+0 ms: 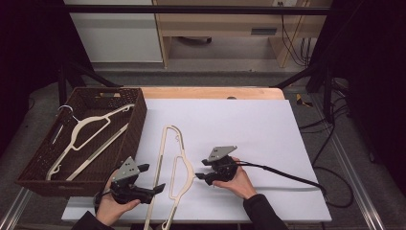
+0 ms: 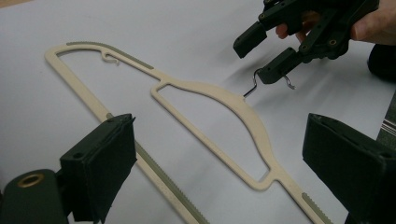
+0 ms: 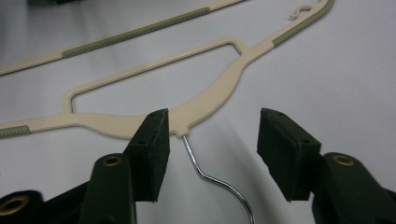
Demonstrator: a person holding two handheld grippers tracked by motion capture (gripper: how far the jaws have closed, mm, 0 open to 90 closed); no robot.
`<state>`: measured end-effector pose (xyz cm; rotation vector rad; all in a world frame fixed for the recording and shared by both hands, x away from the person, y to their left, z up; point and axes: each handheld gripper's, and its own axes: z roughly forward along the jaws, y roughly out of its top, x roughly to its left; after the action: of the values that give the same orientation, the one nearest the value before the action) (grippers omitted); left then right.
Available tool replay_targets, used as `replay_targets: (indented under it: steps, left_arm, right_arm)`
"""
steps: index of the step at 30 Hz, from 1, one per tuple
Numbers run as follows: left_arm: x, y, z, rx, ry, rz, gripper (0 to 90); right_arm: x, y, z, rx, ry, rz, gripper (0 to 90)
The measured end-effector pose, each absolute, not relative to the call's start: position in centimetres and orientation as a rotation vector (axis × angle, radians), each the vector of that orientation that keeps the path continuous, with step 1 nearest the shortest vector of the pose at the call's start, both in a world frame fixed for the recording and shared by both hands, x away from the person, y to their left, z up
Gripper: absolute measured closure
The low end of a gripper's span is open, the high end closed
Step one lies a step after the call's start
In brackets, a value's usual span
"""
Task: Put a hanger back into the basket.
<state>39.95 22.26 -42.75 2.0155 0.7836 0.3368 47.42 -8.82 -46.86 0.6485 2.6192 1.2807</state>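
A cream plastic hanger [image 1: 184, 165] lies flat on the white board [image 1: 249, 129], its metal hook [image 3: 205, 175] pointing right. My right gripper [image 1: 201, 169] sits low at that hook, with the wire between its jaws [image 3: 212, 140]. The pads do not touch the wire, so this gripper is open. The left gripper view shows the same: the right gripper [image 2: 259, 58] straddles the hook [image 2: 252, 86]. My left gripper [image 1: 152, 178] stands open at the hanger's lower end [image 2: 219, 140], with the long bar running past its left jaw and nothing gripped.
A dark wicker basket [image 1: 139, 120] at the left holds another cream hanger [image 1: 86, 136]. The right gripper's cable [image 1: 287, 175] trails right across the board. The board's front edge runs close below both hands.
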Motion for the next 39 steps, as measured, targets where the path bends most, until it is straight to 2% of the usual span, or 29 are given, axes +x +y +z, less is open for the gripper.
replay_targets:
  steps: [11,16,17,18,22,29,39]
  left_arm:
    - [40.2,22.1,-43.0,2.028,0.779,0.331,9.6]
    - [40.3,22.0,-43.1,2.034,0.779,0.331,9.7]
    - [40.3,22.0,-43.1,2.034,0.779,0.331,9.8]
    - [40.3,21.9,-43.1,2.039,0.777,0.328,9.8]
    - [40.3,21.7,-43.2,2.046,0.775,0.326,9.8]
    - [40.4,21.1,-43.3,2.065,0.762,0.315,10.0]
    - [40.7,18.1,-43.5,2.149,0.712,0.297,12.4]
  right_arm:
    - [47.7,-8.0,-47.6,0.577,2.698,1.199,60.1]
    - [47.6,-7.5,-47.9,0.533,2.727,1.141,73.4]
    - [47.6,-7.5,-47.9,0.533,2.727,1.141,73.4]
    - [47.7,-7.5,-47.8,0.517,2.752,1.135,79.1]
    - [47.9,-7.6,-47.7,0.523,2.789,1.139,86.2]
    - [48.0,-7.6,-47.7,0.484,2.807,1.141,88.0]
    - [47.9,-7.9,-47.1,0.471,2.838,1.157,88.9]
